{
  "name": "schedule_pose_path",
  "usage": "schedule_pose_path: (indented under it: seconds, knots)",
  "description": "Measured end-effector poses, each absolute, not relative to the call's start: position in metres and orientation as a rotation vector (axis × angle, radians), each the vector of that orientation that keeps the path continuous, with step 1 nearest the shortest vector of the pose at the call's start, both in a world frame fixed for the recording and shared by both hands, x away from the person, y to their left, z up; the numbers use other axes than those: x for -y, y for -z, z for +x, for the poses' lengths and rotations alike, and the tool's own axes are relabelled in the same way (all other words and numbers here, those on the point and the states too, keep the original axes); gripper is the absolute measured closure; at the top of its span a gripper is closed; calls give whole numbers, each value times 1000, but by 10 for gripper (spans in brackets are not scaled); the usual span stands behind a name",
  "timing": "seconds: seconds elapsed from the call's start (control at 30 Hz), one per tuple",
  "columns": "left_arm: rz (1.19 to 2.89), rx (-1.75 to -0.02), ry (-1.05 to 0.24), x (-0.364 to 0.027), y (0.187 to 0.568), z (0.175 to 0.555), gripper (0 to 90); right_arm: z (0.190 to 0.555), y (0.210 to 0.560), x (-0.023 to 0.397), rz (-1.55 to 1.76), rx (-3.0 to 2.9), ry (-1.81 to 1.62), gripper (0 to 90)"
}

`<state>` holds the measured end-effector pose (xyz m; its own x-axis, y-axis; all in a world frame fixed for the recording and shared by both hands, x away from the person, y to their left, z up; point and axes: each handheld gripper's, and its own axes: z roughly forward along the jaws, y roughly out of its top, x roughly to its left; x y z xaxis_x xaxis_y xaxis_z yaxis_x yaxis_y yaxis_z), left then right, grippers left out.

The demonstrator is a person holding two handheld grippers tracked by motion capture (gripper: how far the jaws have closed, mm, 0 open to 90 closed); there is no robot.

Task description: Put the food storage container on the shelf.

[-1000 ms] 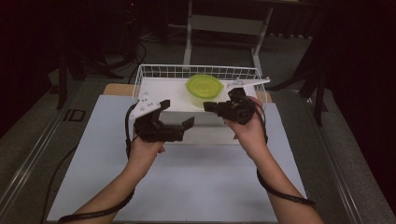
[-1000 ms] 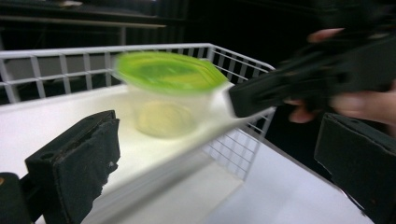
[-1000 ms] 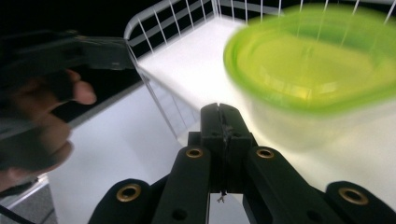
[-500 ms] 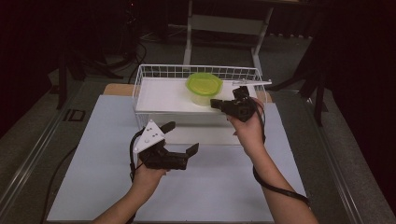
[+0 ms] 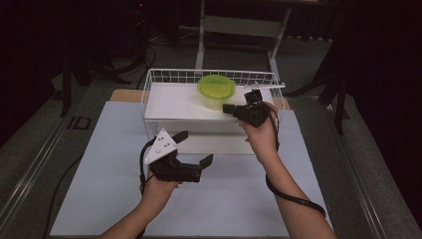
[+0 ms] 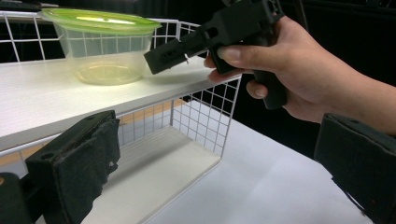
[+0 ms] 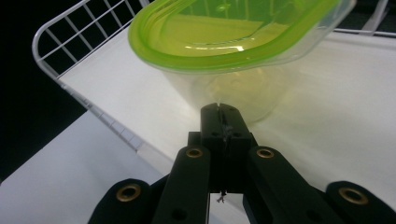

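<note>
A clear tub with a green lid (image 5: 217, 89) stands on the white top board of a wire rack (image 5: 169, 102). My right gripper (image 5: 227, 107) is shut with nothing between its jaws. Its tip points at the tub's side from just to the right. In the right gripper view the closed jaws (image 7: 219, 112) sit right in front of the tub (image 7: 233, 42); I cannot tell if they touch it. My left gripper (image 5: 195, 147) hangs open above the white mat, in front of the rack. The left gripper view looks between its spread jaws (image 6: 219, 172) at the tub (image 6: 105, 46) and the right gripper (image 6: 156, 59).
The rack (image 6: 205, 116) has wire sides and a lower white floor under the top board. It stands at the far end of a white mat (image 5: 99, 189). A metal stand (image 5: 239, 25) rises behind the table, in the dark.
My left gripper has drawn back from the rack's front and sunk toward the mat, still open. The right gripper has edged a little closer to the tub, still shut.
</note>
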<state>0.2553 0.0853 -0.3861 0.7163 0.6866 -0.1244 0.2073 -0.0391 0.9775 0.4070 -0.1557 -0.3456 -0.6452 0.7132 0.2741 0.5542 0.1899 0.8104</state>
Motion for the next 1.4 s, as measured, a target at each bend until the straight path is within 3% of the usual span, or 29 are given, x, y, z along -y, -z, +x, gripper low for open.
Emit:
schedule_pose_path:
  seconds: [0.17, 0.33, 0.4, 0.43, 0.47, 0.53, 0.57, 0.63, 0.73, 1.4]
  knots:
    - [1596, -743, -444, -85, 387, 255, 8, 408, 345, 159, 1252, -2277, -1439, 894]
    - [1600, -728, -445, -91, 390, 255, 8, 394, 343, 161, 1210, -2277, -1474, 785]
    - [1609, -721, -454, -94, 391, 255, 8, 375, 343, 160, 1110, -2284, -1485, 596]
    - [1609, -721, -454, -94, 391, 255, 8, 375, 343, 160, 1110, -2284, -1485, 596]
    - [1608, -704, -445, -96, 392, 255, 8, 362, 343, 160, 1055, -2278, -1528, 460]
    - [1611, -691, -432, -97, 393, 255, 8, 355, 343, 161, 1032, -2270, -1544, 412]
    - [1607, -680, -432, -98, 393, 254, 8, 345, 345, 162, 978, -2272, -1590, 271]
    - [1610, -671, -432, -98, 392, 253, 8, 335, 348, 161, 908, -2280, -1585, 184]
    - [1618, -668, -415, -98, 392, 252, 8, 324, 354, 161, 882, -2272, -1616, 139]
    - [1671, -632, -421, -108, 422, 237, 9, 292, 409, 189, 864, -2242, -1568, 141]
